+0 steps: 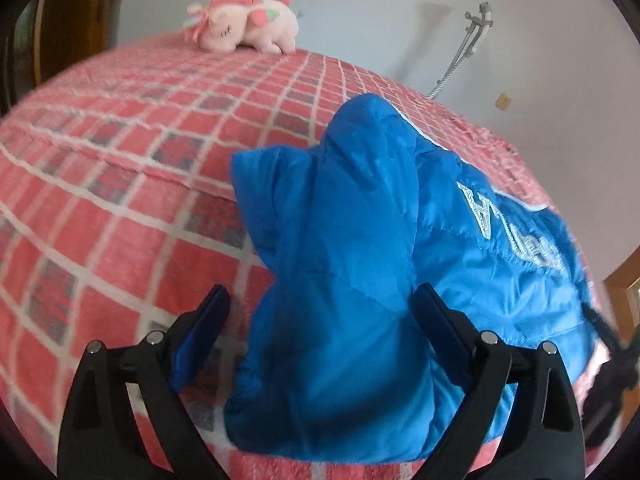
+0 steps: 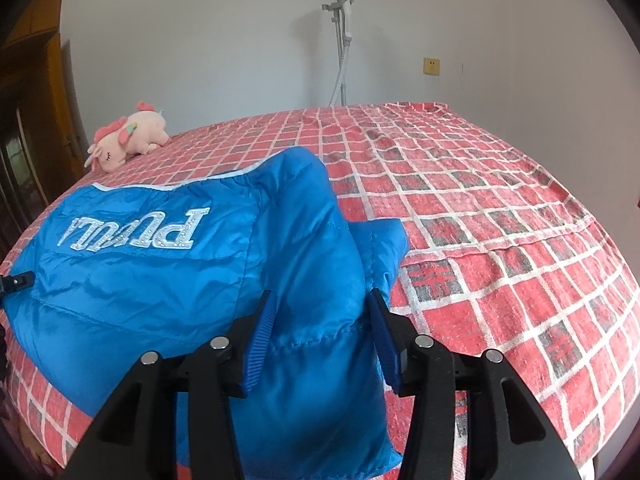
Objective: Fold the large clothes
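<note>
A blue padded jacket (image 2: 160, 280) lies on the near part of a bed, on a red checked blanket (image 2: 500, 240). It is partly folded, with both sleeves laid in over the body. White lettering (image 2: 136, 230) runs across the upper surface, upside down from the near side. A white trim edges its far border.

The left gripper (image 1: 320, 316) stands released, jaws wide apart. The folded left sleeve (image 1: 344, 260) lies between the jaws. The right pad sits against the fabric; the left pad is clear of it, over the blanket. Nothing is clamped.

The right gripper (image 2: 322, 316) straddles the right sleeve (image 2: 320, 280), jaws about half apart. The cloth bulges between the blue ribbed pads, touching both; whether they pinch it cannot be told.

A pink plush toy (image 2: 128, 136) rests at the far left of the bed, well apart from the jacket. A grey stand (image 2: 340, 40) rises against the white far wall, with a yellow socket (image 2: 431, 66) to its right. Wooden furniture (image 2: 32, 100) stands at the left.
</note>
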Motion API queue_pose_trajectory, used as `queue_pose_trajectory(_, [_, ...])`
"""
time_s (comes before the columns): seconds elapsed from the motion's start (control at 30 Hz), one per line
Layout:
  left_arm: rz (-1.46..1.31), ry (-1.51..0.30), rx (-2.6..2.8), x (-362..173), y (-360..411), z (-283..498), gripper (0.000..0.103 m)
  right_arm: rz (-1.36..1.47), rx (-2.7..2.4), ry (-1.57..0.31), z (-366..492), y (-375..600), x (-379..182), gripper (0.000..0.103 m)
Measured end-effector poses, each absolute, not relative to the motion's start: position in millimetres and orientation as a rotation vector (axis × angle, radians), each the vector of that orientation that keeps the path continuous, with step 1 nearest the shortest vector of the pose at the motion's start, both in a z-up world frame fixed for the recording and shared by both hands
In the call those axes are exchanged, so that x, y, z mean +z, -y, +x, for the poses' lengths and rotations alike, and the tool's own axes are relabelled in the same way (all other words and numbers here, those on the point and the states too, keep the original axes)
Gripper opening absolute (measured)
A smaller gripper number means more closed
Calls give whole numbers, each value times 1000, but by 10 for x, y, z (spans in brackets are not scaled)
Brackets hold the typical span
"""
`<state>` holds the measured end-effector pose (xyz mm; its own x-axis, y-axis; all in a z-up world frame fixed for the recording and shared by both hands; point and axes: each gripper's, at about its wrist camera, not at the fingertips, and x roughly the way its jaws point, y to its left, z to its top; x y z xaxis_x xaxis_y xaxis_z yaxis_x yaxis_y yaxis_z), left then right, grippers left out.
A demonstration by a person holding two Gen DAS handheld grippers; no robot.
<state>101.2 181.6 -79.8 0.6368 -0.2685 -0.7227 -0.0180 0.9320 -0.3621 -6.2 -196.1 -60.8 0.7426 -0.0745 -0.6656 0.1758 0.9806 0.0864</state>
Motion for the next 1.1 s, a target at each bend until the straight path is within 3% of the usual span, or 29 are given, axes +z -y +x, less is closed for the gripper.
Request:
queue_pose_trajectory(0.13, [-399, -872, -194, -869, -1842, 1084, 94, 145, -141, -734, -30, 1960, -624, 51])
queue_pose_trajectory(0.2, [-403, -865, -215, -870, -1811, 1101, 82, 145, -147, -744, -2, 1948, -635, 52])
queue_pose_trajectory(0.27, [-438, -858, -249, -865, -1804, 1091, 64, 150, -152, -752, 27, 1950, -647, 52])
queue_pose_trajectory(0.33, [-431, -837, -255, -843, -1789, 1067, 57, 160, -154, -762, 44, 1966, -661, 52])
queue_pose_trajectory(0.53, [-414, -818, -255, -847, -1775, 1037, 52, 244, -127, -833, 144, 2087, -700, 52])
queue_pose_trajectory(0.77, [-471, -783, -262, -673, -1811, 986, 34, 255, -108, -843, 146, 2104, -595, 52])
queue_pose_trajectory(1.1, [-373, -642, -320, 148, -1282, 800, 27, 210, -103, -819, 63, 2165, -203, 52])
